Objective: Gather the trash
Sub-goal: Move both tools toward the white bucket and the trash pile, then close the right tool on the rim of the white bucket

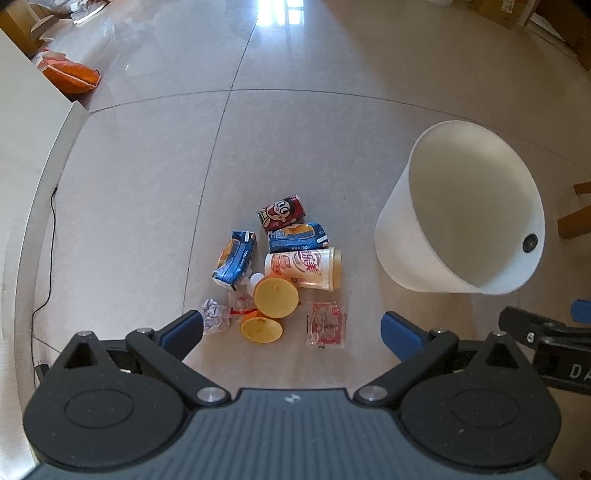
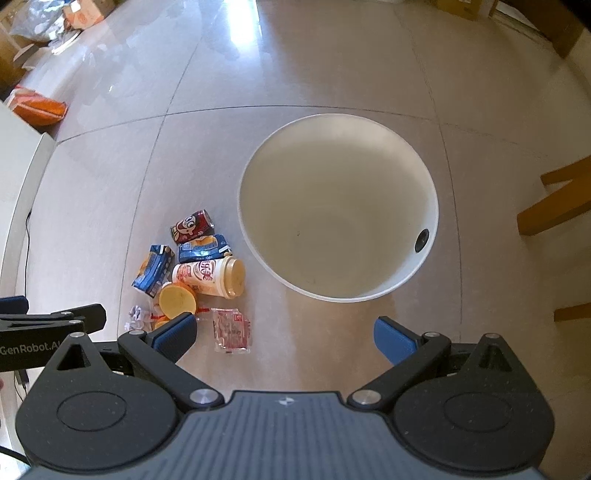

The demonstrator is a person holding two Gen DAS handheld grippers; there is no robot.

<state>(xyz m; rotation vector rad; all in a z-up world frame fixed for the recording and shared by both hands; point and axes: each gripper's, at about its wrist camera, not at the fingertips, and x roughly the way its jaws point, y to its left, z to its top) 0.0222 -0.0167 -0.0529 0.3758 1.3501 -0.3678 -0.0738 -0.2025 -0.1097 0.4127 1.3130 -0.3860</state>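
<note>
A pile of trash lies on the tiled floor: a red cartoon can (image 1: 282, 213) (image 2: 192, 226), two blue cartons (image 1: 235, 259) (image 1: 298, 236), a lidded drink cup (image 1: 303, 268) (image 2: 209, 277), two yellow cups (image 1: 276, 297) (image 1: 261, 329), a crumpled paper ball (image 1: 215, 316) and a red sachet (image 1: 327, 324) (image 2: 231, 330). An empty white bin (image 1: 461, 210) (image 2: 338, 206) stands to the right of the pile. My left gripper (image 1: 291, 330) hovers open above the pile's near side. My right gripper (image 2: 284, 338) is open too, above the floor in front of the bin.
A white cabinet edge with a black cable (image 1: 50, 236) runs along the left. An orange bag (image 1: 72, 75) lies at the far left. Wooden chair legs (image 2: 554, 206) stand right of the bin. Cardboard boxes (image 1: 506, 11) sit at the far back.
</note>
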